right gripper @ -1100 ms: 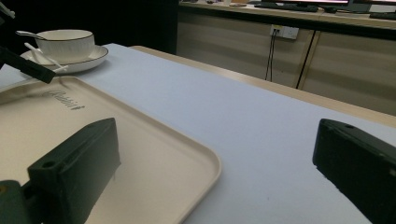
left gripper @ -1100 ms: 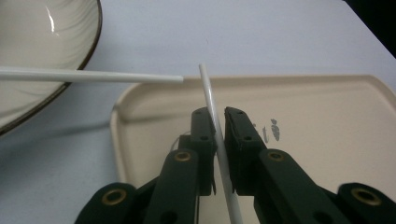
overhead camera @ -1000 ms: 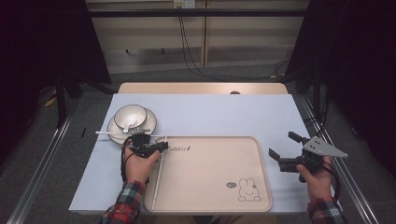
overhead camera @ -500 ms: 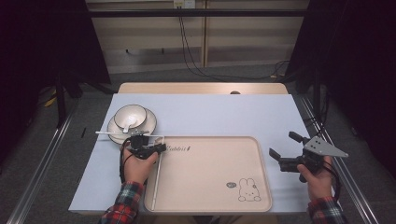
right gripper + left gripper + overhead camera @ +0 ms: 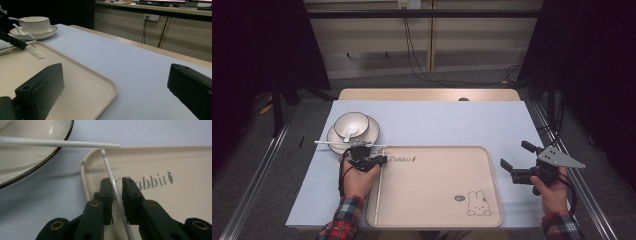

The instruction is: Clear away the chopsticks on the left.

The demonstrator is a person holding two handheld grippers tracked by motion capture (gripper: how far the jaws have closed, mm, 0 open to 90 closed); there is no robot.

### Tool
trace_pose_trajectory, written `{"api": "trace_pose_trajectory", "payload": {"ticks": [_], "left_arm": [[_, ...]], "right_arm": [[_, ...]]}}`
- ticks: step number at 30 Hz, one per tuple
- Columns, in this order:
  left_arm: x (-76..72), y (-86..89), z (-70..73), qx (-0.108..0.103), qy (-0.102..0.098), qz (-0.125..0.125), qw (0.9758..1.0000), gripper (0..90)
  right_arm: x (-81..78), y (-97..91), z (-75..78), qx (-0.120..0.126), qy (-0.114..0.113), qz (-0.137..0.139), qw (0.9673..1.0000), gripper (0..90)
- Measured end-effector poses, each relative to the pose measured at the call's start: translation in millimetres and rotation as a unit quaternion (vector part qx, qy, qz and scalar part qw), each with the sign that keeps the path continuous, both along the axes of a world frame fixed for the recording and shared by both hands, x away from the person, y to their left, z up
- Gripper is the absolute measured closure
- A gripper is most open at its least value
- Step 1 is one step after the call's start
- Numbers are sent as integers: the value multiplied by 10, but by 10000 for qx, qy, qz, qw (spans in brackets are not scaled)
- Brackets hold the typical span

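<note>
Across the desk (image 5: 437, 120) the biggest thing is the beige tray (image 5: 437, 200) with its rabbit print, set square in front of you. Beyond its far left corner stands the plate (image 5: 373, 134) with the bowl (image 5: 359, 120) on it, a spoon (image 5: 349, 132) resting inside.

Your right tool (image 5: 516, 155) hangs just off the tray's right edge, jaws spread wide with nothing between them. Your left tool (image 5: 381, 160) sits at the tray's far left corner. Its jaws are nearly together around a white chopstick (image 5: 378, 200), yet the left gripper view shows a sliver of gap beside one pad, so you are not really pinching it.

Compared with a second ago, neither hand has shifted. That chopstick lies lengthwise along the tray's left rim, its far tip near the corner. I judge it as set down, needing only your release and withdrawal.

The second chopstick (image 5: 327, 143) lies crosswise, one end over the plate's near rim and the other reaching the tray's corner, close to the first one's tip. It looks like your next pickup; lift clear gently so you don't nudge either.
</note>
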State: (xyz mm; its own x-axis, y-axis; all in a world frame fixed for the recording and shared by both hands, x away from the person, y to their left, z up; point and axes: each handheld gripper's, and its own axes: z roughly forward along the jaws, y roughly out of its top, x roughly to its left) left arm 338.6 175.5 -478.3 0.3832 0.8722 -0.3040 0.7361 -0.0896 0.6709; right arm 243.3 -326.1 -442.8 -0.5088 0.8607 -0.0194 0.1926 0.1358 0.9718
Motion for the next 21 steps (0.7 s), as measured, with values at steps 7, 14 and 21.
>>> {"api": "trace_pose_trajectory", "payload": {"ticks": [7, 14, 21], "left_arm": [[-6, 0, 6, 27, 21, 26, 10000, 773], [-3, 6, 8, 29, 17, 48, 10000, 756], [-7, 16, 43, 45, -10, -20, 10000, 735]], "right_arm": [[2, 0, 0, -1, 0, -15, 10000, 2], [1, 0, 0, -5, 5, 4, 10000, 2], [-1, 0, 0, -9, -1, 4, 10000, 5]]}}
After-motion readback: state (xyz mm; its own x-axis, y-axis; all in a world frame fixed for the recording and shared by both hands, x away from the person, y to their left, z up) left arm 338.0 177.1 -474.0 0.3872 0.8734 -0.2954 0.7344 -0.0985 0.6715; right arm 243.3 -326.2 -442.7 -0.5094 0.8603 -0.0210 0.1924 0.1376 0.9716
